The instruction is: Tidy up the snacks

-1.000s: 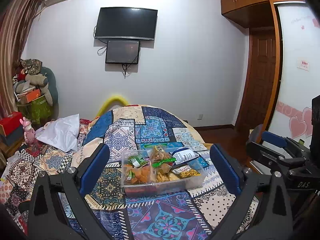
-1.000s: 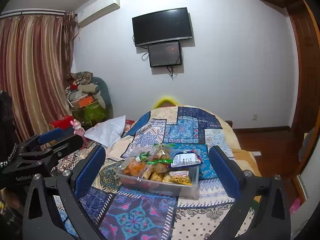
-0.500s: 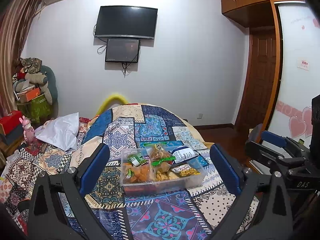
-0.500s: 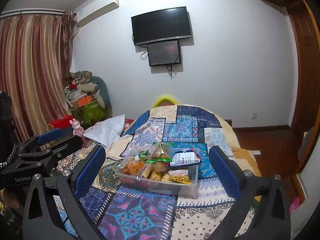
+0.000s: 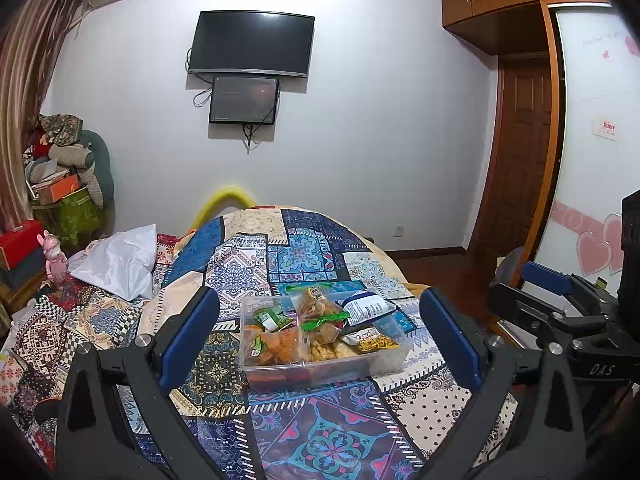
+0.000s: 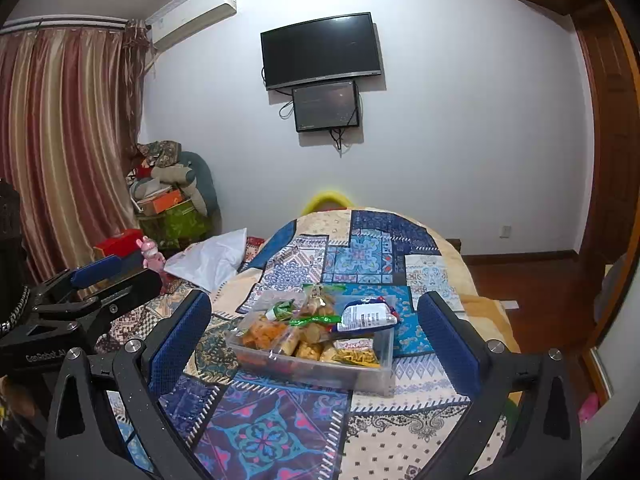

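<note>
A clear plastic box (image 5: 384, 364) (image 6: 376, 376) sits on the patchwork quilt (image 5: 304, 256) (image 6: 360, 248) and holds several snack packets, among them a white-and-blue packet (image 5: 366, 307) (image 6: 366, 314), a green-sealed bag (image 5: 320, 312) (image 6: 316, 320) and orange snacks (image 5: 276, 346) (image 6: 260, 330). My left gripper (image 5: 320, 336) is open and empty, hovering in front of the box. My right gripper (image 6: 316, 336) is open and empty, also short of the box. Each gripper shows at the edge of the other's view (image 5: 552, 312) (image 6: 80, 300).
A white pillow (image 5: 120, 260) (image 6: 212, 258) lies left of the quilt. A pink toy (image 5: 54, 254) and stacked boxes (image 5: 60, 188) stand at far left by the curtain (image 6: 60, 140). A wooden door (image 5: 520, 152) and wardrobe panel (image 5: 592, 140) are right.
Both grippers have edged slightly toward the box; the view has tilted up a little. Nothing was gripped or released.
</note>
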`<state>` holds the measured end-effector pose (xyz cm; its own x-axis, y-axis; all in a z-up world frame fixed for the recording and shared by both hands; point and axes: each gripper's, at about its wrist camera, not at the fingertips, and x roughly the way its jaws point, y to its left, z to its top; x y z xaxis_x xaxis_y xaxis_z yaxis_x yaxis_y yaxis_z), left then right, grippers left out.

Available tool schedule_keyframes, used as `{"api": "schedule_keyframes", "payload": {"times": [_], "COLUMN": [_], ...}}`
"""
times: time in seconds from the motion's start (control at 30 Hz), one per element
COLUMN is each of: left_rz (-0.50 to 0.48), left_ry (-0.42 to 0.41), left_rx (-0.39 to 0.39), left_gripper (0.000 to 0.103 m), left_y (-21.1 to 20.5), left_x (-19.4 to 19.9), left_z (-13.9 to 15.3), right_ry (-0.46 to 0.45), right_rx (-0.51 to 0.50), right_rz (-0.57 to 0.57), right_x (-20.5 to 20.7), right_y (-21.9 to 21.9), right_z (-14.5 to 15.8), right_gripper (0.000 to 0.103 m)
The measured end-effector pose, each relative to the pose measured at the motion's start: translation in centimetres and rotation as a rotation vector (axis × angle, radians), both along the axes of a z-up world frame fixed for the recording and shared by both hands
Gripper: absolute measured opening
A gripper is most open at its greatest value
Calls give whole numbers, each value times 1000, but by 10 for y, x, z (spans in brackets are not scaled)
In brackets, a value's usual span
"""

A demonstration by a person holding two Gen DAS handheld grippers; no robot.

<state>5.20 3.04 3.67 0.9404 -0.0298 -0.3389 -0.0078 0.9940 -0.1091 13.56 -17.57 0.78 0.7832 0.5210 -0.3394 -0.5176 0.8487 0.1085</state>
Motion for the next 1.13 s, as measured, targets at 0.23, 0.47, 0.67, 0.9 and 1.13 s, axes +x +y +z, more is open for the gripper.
{"api": "schedule_keyframes", "payload": {"times": [0.23,0.47,0.67,0.9,1.13], "left_rz": [-6,-2,-12,1,-12], "left_ry": [-9,-8,10,9,19], "left_rx": [14,10,-8,-9,-16], "left_gripper": [103,103,103,103,103], "left_y": [-3,-4,-1,0,1], "left_x": [-1,-1,1,1,3], "left_z": [0,-1,-2,-1,-3], "right_ry": [0,4,5,5,10], "right_rx": [-1,-5,-6,-7,-6], "right_rz": [-1,-5,-7,-7,-10], "right_x": [0,0,2,1,1], "right_y": [0,-1,-1,-1,-1], "right_z": [0,-2,-3,-4,-5], "right_gripper": [103,103,103,103,103]}}
